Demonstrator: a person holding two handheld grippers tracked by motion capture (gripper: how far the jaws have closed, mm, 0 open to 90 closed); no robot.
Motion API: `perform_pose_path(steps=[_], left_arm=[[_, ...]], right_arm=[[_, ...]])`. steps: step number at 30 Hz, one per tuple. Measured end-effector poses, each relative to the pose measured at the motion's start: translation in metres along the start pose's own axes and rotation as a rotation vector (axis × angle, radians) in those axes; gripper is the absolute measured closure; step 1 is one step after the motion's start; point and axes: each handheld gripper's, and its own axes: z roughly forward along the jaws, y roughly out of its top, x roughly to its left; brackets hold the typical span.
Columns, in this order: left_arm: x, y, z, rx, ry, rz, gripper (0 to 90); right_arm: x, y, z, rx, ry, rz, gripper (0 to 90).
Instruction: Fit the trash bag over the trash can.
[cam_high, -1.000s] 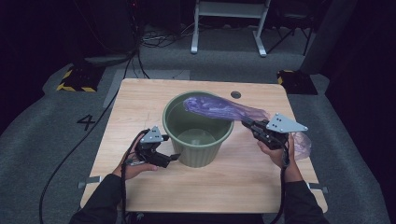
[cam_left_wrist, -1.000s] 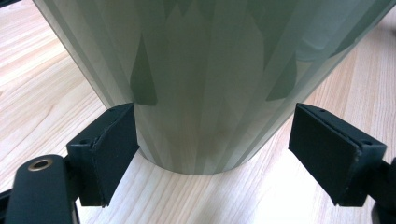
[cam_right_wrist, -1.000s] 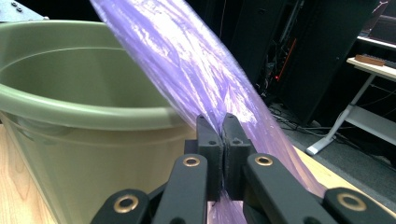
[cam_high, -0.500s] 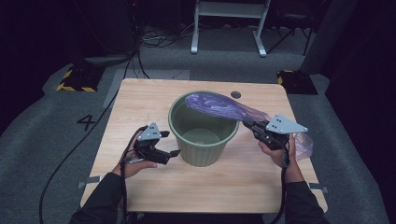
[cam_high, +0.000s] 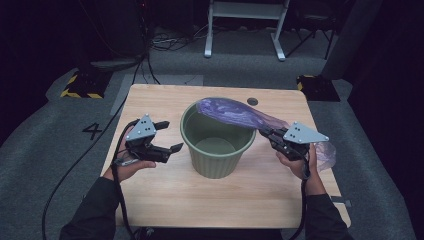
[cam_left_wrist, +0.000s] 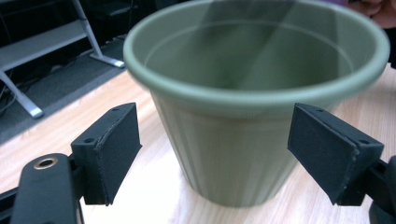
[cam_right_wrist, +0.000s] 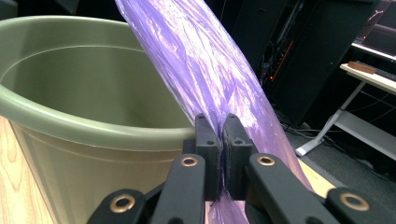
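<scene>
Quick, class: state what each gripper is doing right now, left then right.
Left gripper: open, holding nothing, fingers apart in front of the green bucket.
Right gripper: shut on the purple plastic bag.

Dark long sleeves (cam_high: 90, 212) are worn on both forearms. Each hand carries a black two-jaw gripper. Left gripper (cam_high: 167, 135) and right gripper (cam_high: 265, 134) are each topped with a grey three-cornered plate (cam_high: 304, 134) drilled with small dark holes. A black cable (cam_high: 120, 200) is trailed from each gripper back along the forearm. In the left gripper view, the pads (cam_left_wrist: 114, 149) are seen as flat black rectangular blocks with fine ribbed faces and small screw holes. In the right gripper view, the black linkage arms are pinned with brass-coloured rivets (cam_right_wrist: 189, 161).
</scene>
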Motion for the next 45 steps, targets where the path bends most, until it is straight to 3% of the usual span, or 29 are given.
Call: perform_pose_path(steps=[12, 22, 33, 38, 41, 45], left_arm=[[0.004, 0.038, 0.01, -0.067, 0.011, 0.033, 15.9], [0.013, 0.054, 0.016, -0.135, -0.027, -0.002, 15.7], [0.005, 0.066, 0.038, -0.115, -0.071, 0.024, 16.1], [-0.001, 0.069, 0.048, -0.06, -0.086, 0.077, 43.6], [-0.003, 0.071, 0.054, -0.019, -0.091, 0.118, 51.9], [-0.005, 0.071, 0.061, 0.017, -0.106, 0.139, 65.7]], right_arm=[[0.001, 0.002, -0.001, 0.021, 0.003, -0.037, 88.6], [0.0, 0.001, 0.001, 0.039, 0.012, -0.043, 88.6], [0.001, 0.001, 0.002, 0.046, 0.011, -0.054, 88.6], [0.001, 0.003, 0.002, 0.04, 0.003, -0.05, 88.5], [-0.001, 0.003, 0.002, 0.03, -0.003, -0.042, 88.5], [-0.001, 0.003, 0.001, 0.025, -0.011, -0.044, 88.1]])
